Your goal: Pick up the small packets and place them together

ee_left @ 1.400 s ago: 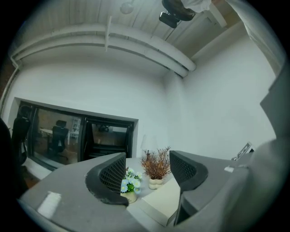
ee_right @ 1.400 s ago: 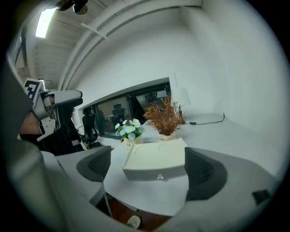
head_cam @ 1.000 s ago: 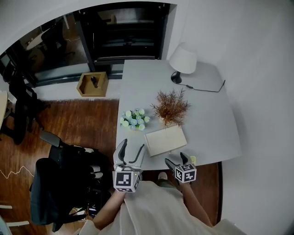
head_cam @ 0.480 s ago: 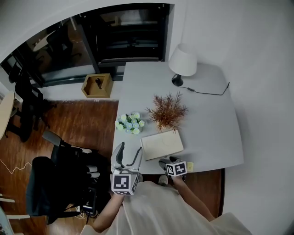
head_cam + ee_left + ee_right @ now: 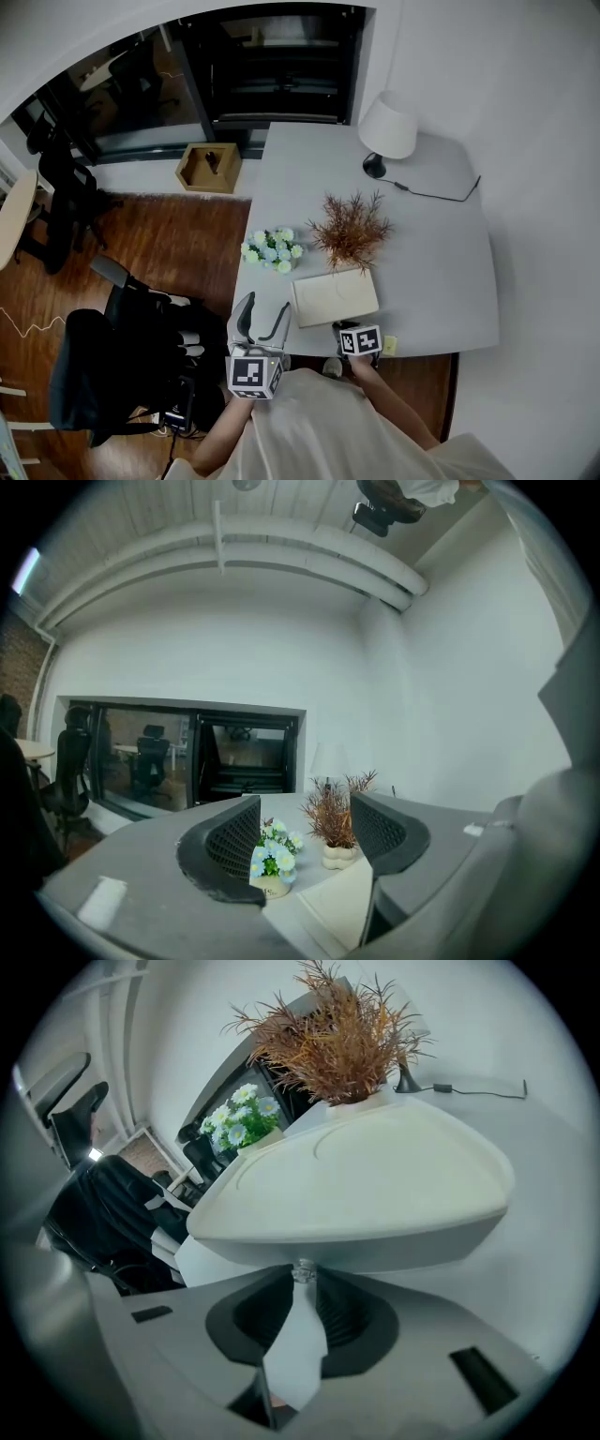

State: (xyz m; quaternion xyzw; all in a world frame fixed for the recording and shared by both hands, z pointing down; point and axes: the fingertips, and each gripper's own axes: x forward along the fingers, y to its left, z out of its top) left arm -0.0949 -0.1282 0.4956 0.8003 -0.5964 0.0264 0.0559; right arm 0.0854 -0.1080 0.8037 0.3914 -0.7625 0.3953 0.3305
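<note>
A small white packet [image 5: 298, 1340] stands on edge between the pads of my right gripper [image 5: 302, 1283], whose jaws are closing onto it and pinch it. In the head view that gripper [image 5: 349, 330] sits at the table's front edge, against the near side of a cream book [image 5: 335, 296]; its fingertips are hidden under the marker cube. A small yellow packet [image 5: 389, 346] lies on the table just right of it. My left gripper [image 5: 265, 316] hovers at the table's front left corner, open and empty, also seen as the left gripper [image 5: 305, 841] in its own view.
A pot of dried brown twigs [image 5: 350, 225] and a small bunch of pale flowers [image 5: 272, 249] stand behind the book. A white lamp [image 5: 388, 127] with its cable is at the far end of the grey table [image 5: 441, 281]. A black office chair [image 5: 122, 356] stands to the left.
My right gripper has moved left along the front edge up to the book, and its jaws have closed from wide apart onto the white packet. The left gripper has barely moved.
</note>
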